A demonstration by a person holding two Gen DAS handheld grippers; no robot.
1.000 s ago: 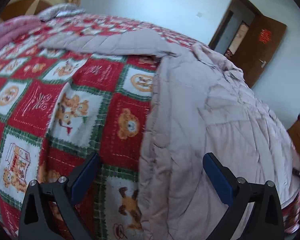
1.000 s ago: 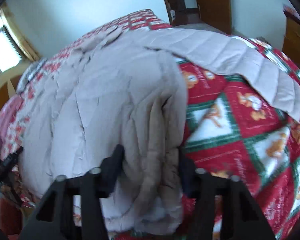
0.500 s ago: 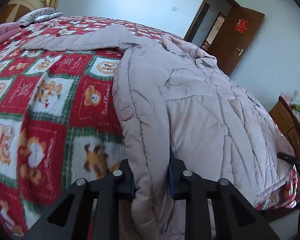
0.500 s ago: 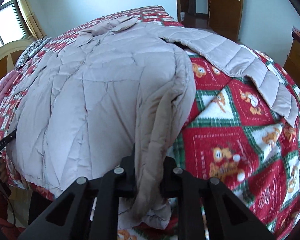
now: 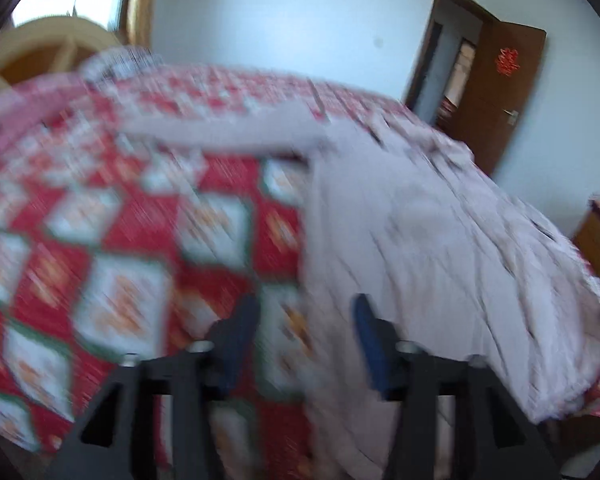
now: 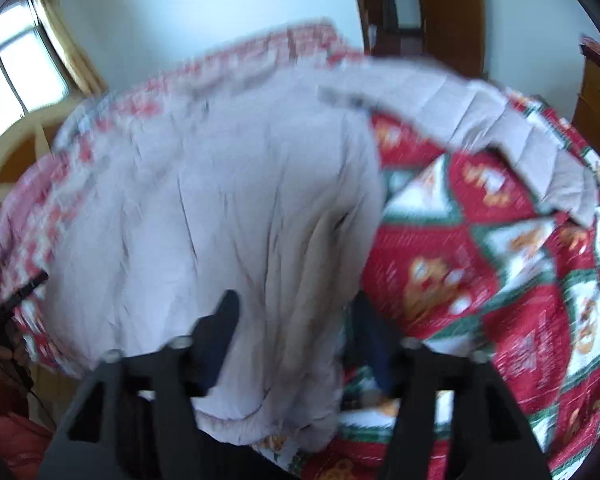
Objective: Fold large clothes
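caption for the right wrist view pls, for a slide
Right gripper open around the hem of a pale quilted coat spread on a red bear-print bedspread, one sleeve stretched out; frame motion-blurred.

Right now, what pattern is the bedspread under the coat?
Red and white patchwork squares with green plaid borders and orange bear motifs on the bedspread; clearest in the right wrist view.
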